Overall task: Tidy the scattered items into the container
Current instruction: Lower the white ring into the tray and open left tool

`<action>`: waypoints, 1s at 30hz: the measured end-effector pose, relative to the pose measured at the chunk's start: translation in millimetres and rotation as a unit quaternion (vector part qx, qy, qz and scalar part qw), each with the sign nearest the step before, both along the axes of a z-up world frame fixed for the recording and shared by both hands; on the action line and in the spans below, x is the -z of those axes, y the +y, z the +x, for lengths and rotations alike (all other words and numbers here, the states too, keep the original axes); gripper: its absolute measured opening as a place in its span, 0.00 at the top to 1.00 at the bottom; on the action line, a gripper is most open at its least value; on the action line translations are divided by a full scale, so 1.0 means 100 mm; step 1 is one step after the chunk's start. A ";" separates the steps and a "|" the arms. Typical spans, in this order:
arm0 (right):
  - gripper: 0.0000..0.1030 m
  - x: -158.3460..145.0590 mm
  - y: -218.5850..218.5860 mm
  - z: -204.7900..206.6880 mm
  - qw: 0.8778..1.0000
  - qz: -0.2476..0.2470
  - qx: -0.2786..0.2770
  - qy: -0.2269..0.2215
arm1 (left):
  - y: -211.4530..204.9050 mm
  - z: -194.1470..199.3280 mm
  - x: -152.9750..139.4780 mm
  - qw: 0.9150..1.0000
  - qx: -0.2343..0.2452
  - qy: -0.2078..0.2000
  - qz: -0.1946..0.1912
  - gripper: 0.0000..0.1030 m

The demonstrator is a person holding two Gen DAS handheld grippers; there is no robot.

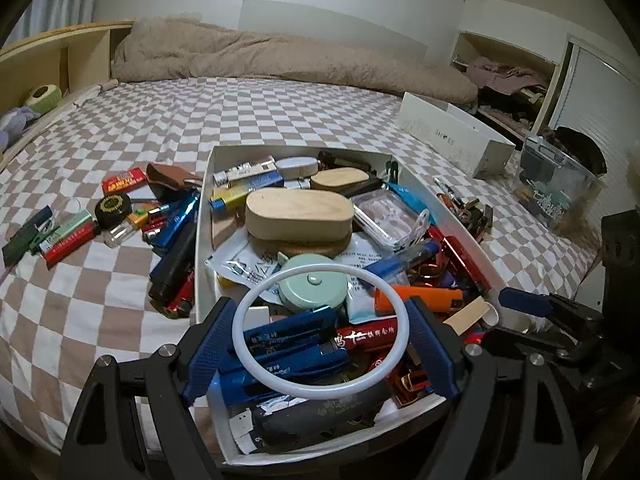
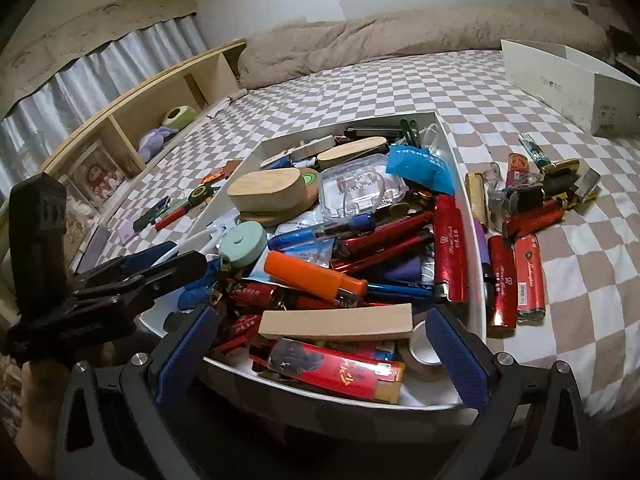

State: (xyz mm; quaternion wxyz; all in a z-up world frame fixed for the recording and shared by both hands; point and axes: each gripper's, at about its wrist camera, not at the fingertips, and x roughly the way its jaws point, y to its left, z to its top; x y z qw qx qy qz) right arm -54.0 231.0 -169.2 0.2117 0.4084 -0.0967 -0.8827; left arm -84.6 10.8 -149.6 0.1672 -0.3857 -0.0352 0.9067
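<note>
**Tidy-up: container mostly filled, strays remain**

White container (image 1: 202,216) on bed (image 1: 120,128): heaped. Left claw (image 1: 320,334) grasping white ring (image 1: 320,320) over it. Right claw (image 2: 322,354) released, empty. Outstanding: lighters (image 1: 168,248) at 9 o'clock, lighter cluster (image 2: 524,240) at 3 o'clock.

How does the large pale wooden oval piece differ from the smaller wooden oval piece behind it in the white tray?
The large pale wooden oval piece is bigger and sits nearer the camera, stacked on a round cork-like disc. The smaller wooden oval piece lies near the white tray's far end, resting on a dark item. Both share light wood, rounded ends and flat tops.
</note>
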 end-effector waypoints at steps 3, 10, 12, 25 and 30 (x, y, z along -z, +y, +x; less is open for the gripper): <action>0.00 0.01 0.02 0.01 1.000 0.001 0.000 0.001 | 0.02 0.00 0.02 1.000 -0.006 0.003 -0.011 0.17; 0.00 0.01 0.01 0.02 1.000 0.008 -0.001 0.001 | 0.01 0.03 0.05 0.999 -0.019 -0.008 -0.026 0.17; 0.00 0.00 -0.01 0.04 1.000 0.017 0.000 0.001 | -0.01 0.05 0.04 0.999 -0.024 -0.009 -0.019 0.05; 0.00 -0.10 -0.06 0.14 0.999 0.032 -0.002 0.012 | -0.14 0.16 -0.02 0.999 -0.039 -0.016 0.014 0.04; 0.00 -0.19 -0.07 0.18 0.999 0.037 0.006 0.024 | -0.18 0.20 -0.08 0.999 -0.043 -0.012 0.019 0.04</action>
